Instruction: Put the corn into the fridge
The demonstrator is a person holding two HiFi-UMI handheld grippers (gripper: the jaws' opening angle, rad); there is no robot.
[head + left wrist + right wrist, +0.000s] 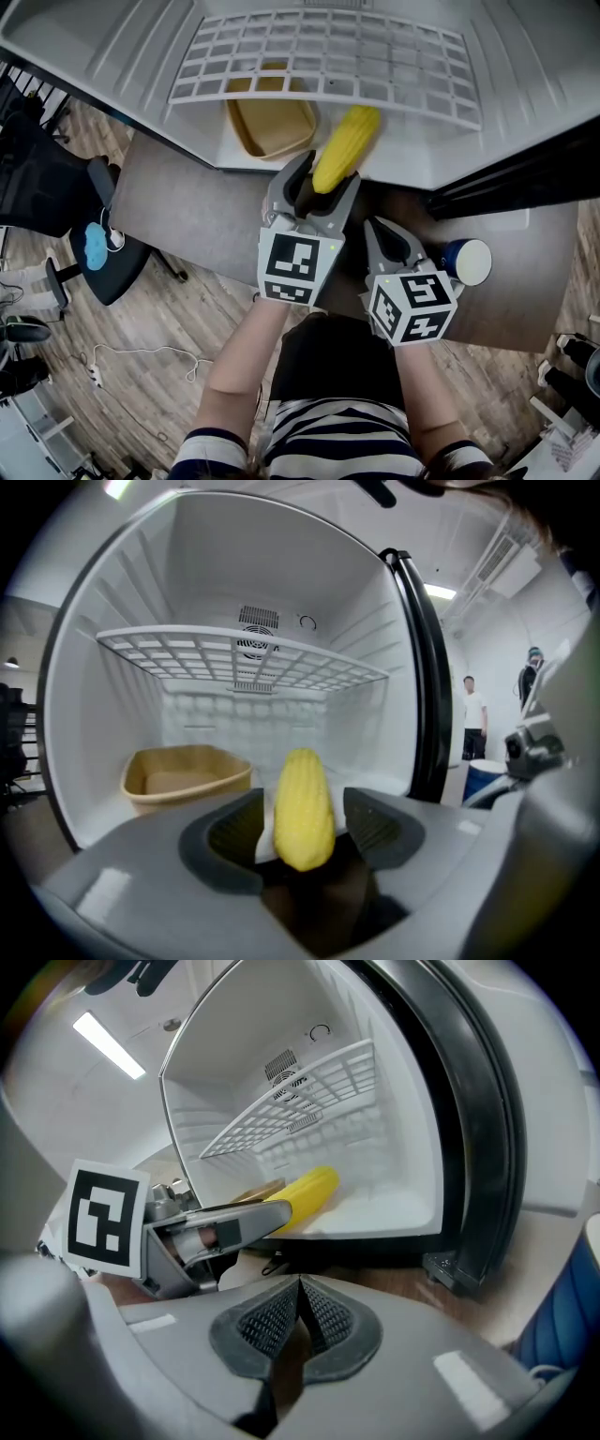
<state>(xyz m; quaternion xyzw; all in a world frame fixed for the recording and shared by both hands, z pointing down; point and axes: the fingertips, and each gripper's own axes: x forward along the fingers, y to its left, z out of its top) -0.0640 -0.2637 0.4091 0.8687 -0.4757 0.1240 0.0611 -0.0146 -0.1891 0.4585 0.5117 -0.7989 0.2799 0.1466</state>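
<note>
The yellow corn (345, 148) sticks up out of my left gripper (323, 183), which is shut on its lower end. The cob's tip reaches over the front edge of the open white fridge (525, 84), below the wire shelf (319, 56). In the left gripper view the corn (302, 803) stands between the left gripper's (302, 825) dark pads and points into the fridge. My right gripper (389, 234) hangs just right of the left one, outside the fridge. Its pads (323, 1314) are pressed together with nothing between them. The right gripper view shows the corn (305, 1196) from the side.
A tan tub (272, 127) sits on the fridge floor, left of the corn. A blue cup with a white lid (466, 261) stands on the brown table (187, 216) at the right. The black door seal (506, 169) borders the opening on the right. An office chair (94, 244) is at the left.
</note>
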